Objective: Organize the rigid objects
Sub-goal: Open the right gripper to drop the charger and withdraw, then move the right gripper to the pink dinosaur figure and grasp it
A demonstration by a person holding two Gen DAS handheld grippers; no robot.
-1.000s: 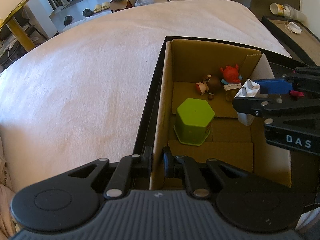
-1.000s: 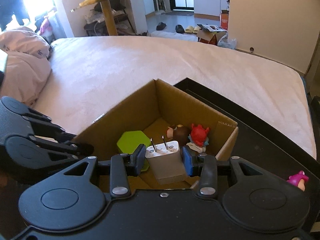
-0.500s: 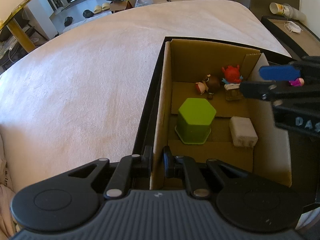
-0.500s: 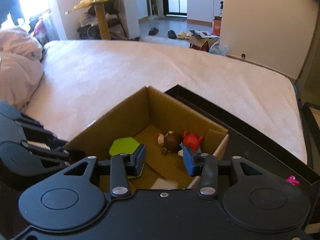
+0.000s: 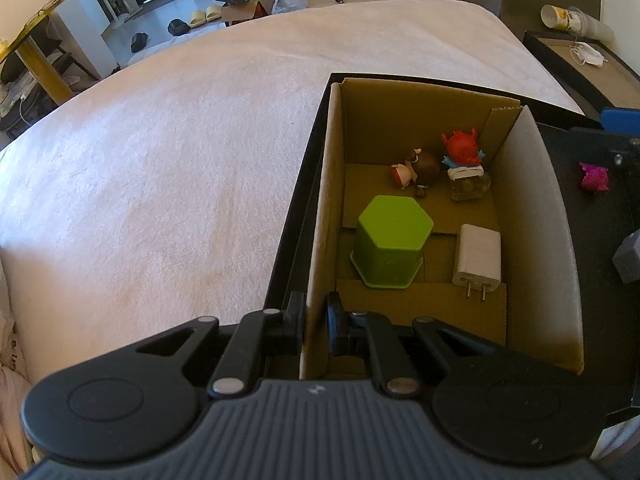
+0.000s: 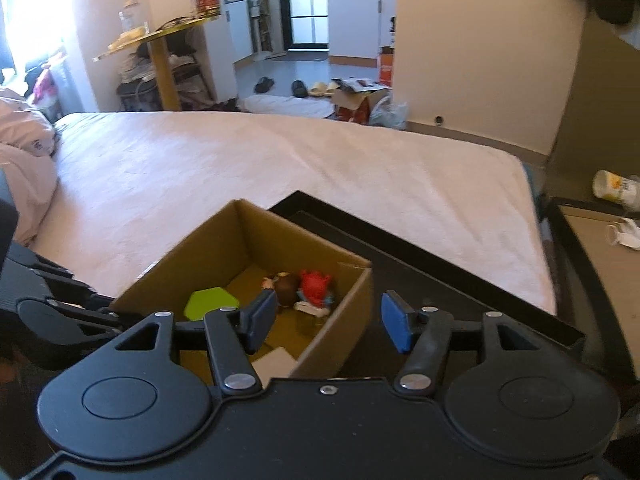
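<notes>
Bedroom setting: pale pink bed [image 5: 168, 152] filling most of both views, kitchen doorway and slippers on the floor beyond. Black tray [image 6: 460, 280] at the bed's near edge, carrying an open cardboard box [image 5: 320, 216].

Left gripper [image 5: 315, 322]: jaws pressed onto the box's near-left wall, one finger outside, one inside, cardboard pinched between. Ahead of these jaws, inside the box:
- green hexagonal cup [image 5: 390, 246], upside down, just ahead and slightly right, on the box floor.
- white charger [image 5: 478, 258], lying flat just right of the cup, not touching it, prongs pointing back toward the jaws.
- brown-haired figurine [image 5: 418, 168], lying on its side, far end of the box.
- red figurine [image 5: 462, 150], upright on a small clear stand, far right corner, touching or nearly touching the brown one; cannot tell which.

Outside the box, well right of the left jaws: small magenta toy [image 5: 594, 176] on the black tray, and a grey block [image 5: 628, 258] at the frame's edge, partly cut off.

Right gripper [image 6: 328, 322]: jaws spread wide, nothing between them, blue pads [image 6: 394, 326] showing. Box's right wall and corner directly ahead between the fingers; left finger over the box interior, right finger over the tray. Green cup [image 6: 210, 302] left of these jaws; figurines just ahead of the left finger; a white corner of the charger [image 6: 274, 362] visible below it.

Paper cup [image 6: 614, 190] and crumpled face mask [image 5: 590, 56] on a side table far right.
</notes>
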